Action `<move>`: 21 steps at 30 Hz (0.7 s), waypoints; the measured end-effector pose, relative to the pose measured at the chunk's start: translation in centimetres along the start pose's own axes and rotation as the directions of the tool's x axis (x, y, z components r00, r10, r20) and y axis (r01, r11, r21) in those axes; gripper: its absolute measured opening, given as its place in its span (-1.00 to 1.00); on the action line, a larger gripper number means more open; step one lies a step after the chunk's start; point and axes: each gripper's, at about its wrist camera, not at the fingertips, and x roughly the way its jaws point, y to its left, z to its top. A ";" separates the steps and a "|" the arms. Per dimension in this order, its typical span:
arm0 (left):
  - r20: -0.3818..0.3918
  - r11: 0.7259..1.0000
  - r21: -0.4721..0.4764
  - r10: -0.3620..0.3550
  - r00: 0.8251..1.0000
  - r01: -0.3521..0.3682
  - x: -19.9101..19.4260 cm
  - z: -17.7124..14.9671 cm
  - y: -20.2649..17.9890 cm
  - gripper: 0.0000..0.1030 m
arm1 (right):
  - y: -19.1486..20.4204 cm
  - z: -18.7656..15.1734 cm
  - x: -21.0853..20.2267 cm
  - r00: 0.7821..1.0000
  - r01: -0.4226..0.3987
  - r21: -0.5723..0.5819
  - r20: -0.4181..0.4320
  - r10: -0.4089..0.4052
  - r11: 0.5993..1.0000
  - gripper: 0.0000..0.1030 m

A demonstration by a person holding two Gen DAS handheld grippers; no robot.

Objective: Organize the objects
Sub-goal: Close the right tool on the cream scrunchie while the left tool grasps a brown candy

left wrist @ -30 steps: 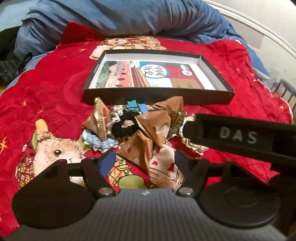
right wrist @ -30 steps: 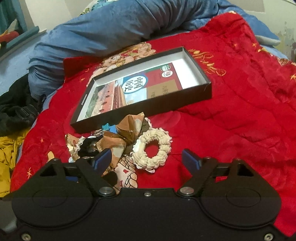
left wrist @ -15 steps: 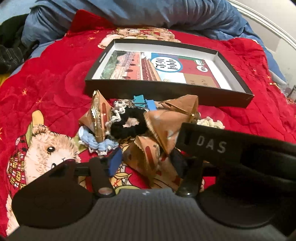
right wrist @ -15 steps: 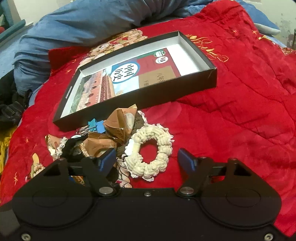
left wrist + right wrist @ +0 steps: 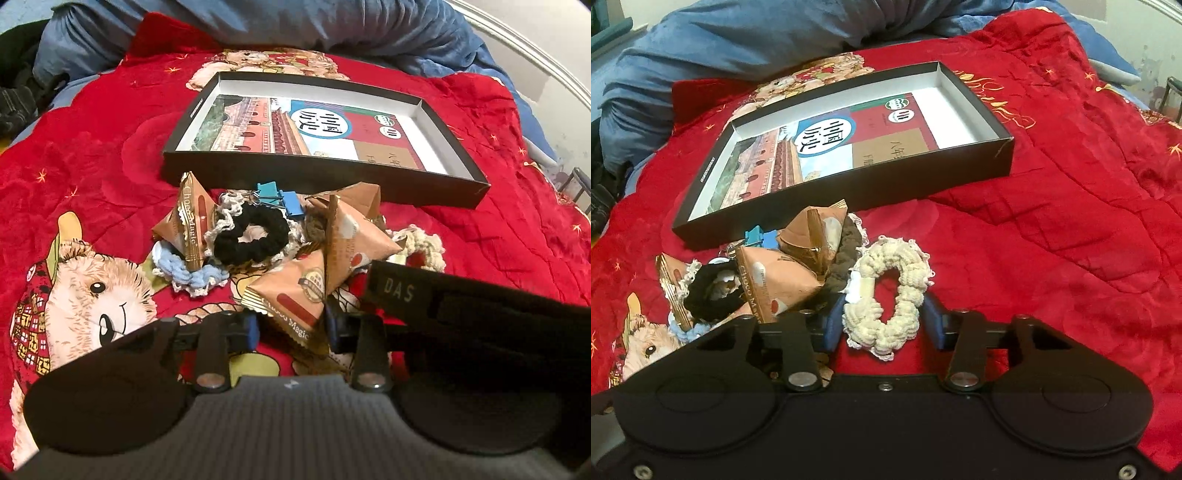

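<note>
A pile of small things lies on the red quilt before a black shallow box (image 5: 321,177) (image 5: 849,184). My left gripper (image 5: 291,325) has its jaws around a brown Choco Magic snack packet (image 5: 291,299), close to its sides. My right gripper (image 5: 882,323) has its jaws around a cream crocheted scrunchie (image 5: 890,291), with small gaps to it. The pile also holds other brown packets (image 5: 192,221), a black scrunchie (image 5: 251,236), a light blue scrunchie (image 5: 188,273) and blue binder clips (image 5: 277,199). The right gripper's body crosses the left wrist view (image 5: 461,314).
The box holds a printed booklet (image 5: 306,125) flat on its bottom. A blue duvet (image 5: 757,40) is heaped behind the box. Dark clothes (image 5: 18,92) lie at the far left. A white bed rail (image 5: 535,62) runs along the right.
Both grippers moved forward and down into the pile. The left jaws narrowed around the snack packet. The right jaws narrowed around the cream scrunchie.
</note>
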 end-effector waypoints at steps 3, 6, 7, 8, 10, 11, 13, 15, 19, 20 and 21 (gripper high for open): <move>0.004 1.000 0.001 0.005 1.000 -0.005 -0.4 -0.2 0.0 -0.26 | -0.1 -0.2 -0.3 1.000 0.006 0.004 0.002 -0.006 1.000 -0.38; 0.005 1.000 -0.011 0.024 1.000 -0.024 -0.7 -0.4 0.1 -0.26 | -0.2 -0.3 -0.8 1.000 -0.003 0.016 0.003 0.003 1.000 -0.44; 0.004 1.000 -0.011 0.022 1.000 -0.022 -0.8 -0.4 0.0 -0.27 | -0.3 -0.3 -0.9 1.000 -0.007 0.025 0.004 0.007 1.000 -0.47; 0.005 1.000 -0.006 0.018 1.000 -0.018 -0.9 -0.4 0.0 -0.27 | -0.4 -0.3 -1.1 1.000 -0.006 0.036 0.005 0.006 0.999 -0.47; 0.006 1.000 0.001 0.016 1.000 -0.016 -1.0 -0.5 -0.1 -0.27 | -0.6 -0.3 -1.4 1.000 -0.012 0.043 0.008 0.012 0.999 -0.49; 0.005 1.000 0.006 0.016 1.000 -0.016 -1.0 -0.5 -0.2 -0.27 | -0.6 -0.3 -1.6 1.000 -0.020 0.048 0.011 0.019 0.999 -0.49; 0.007 1.000 0.022 0.015 1.000 -0.016 -1.2 -0.7 -0.4 -0.27 | -0.7 -0.3 -2.2 0.999 -0.042 0.061 0.023 0.040 0.997 -0.49; 0.012 0.999 0.030 0.017 1.000 -0.017 -1.5 -0.9 -0.6 -0.28 | -0.6 -0.3 -2.7 0.998 -0.059 0.063 0.036 0.057 0.996 -0.49; 0.022 1.000 0.026 0.016 1.000 -0.016 -2.0 -1.2 -0.7 -0.28 | -0.5 -0.5 -3.4 0.996 -0.072 0.060 0.049 0.069 0.996 -0.50; 0.026 0.999 0.028 0.020 0.999 -0.020 -2.1 -1.2 -0.8 -0.28 | -0.6 -0.5 -3.6 0.996 -0.077 0.063 0.052 0.074 0.995 -0.50; 0.033 0.999 0.026 0.018 0.999 -0.019 -2.3 -1.2 -0.8 -0.28 | -0.6 -0.5 -3.7 0.995 -0.084 0.065 0.055 0.081 0.994 -0.50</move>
